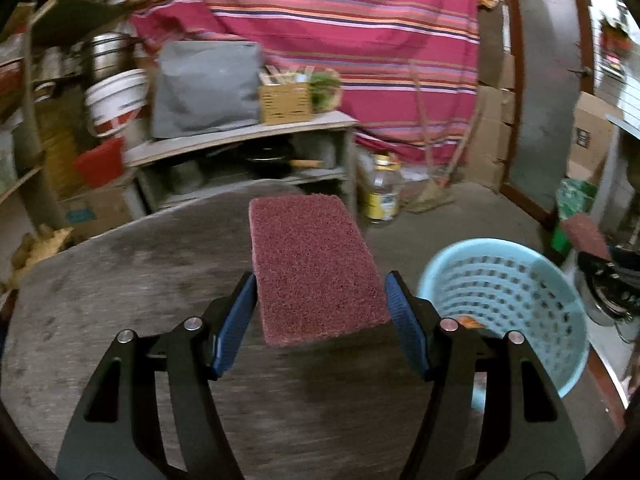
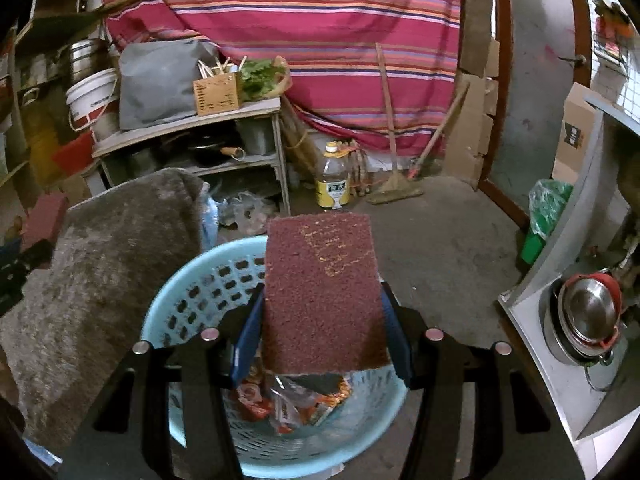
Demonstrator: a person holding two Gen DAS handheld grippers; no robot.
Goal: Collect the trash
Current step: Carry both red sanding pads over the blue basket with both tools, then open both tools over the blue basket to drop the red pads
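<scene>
- My right tool [image 2: 322,344] grips a maroon scouring pad [image 2: 322,292] over the blue basket [image 2: 192,276] of wrappers; next, let go.
- Left tool [image 1: 320,320] clamps another pad [image 1: 316,268] above the table [image 1: 120,280], basket beside it.

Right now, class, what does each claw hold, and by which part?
Each holds a maroon scouring pad by its long side edges at the near end: the left claw one, the right claw another.
</scene>
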